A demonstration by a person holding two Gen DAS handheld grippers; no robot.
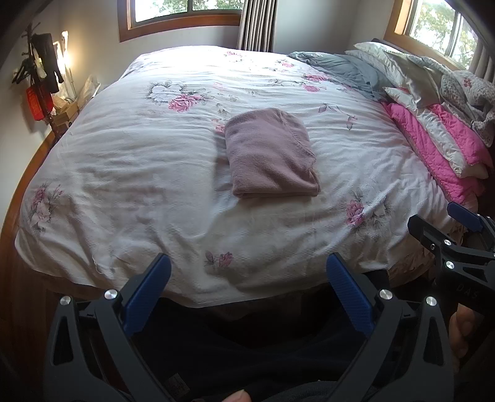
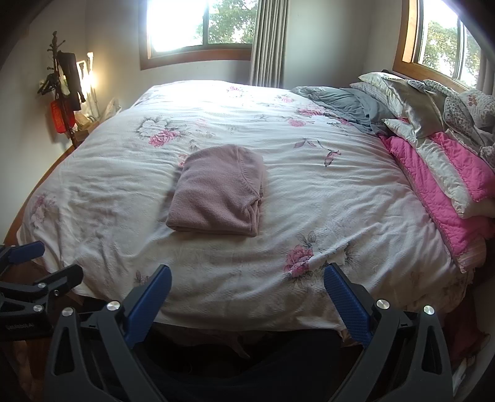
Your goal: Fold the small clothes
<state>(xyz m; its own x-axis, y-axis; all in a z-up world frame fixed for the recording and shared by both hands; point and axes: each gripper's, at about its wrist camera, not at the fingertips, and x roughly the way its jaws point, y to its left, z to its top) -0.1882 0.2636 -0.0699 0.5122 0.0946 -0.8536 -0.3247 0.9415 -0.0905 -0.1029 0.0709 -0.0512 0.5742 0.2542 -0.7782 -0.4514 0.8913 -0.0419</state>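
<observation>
folded mauve garment on floral bedspread, sunlit windows

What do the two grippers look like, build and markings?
Both match: the left gripper and right gripper have black triangular plastic frames with cut-out windows, silver round bolt heads, and long jaws faced with textured blue pads. Pale lettering runs along each body, too small to read.

Soft cloth ahead of you, hard plastic in your hands.
Your folded mauve garment is matt waffle knit; the floral bedspread crinkled cotton; gripper pads ribbed blue, bolts shiny metal.
</observation>
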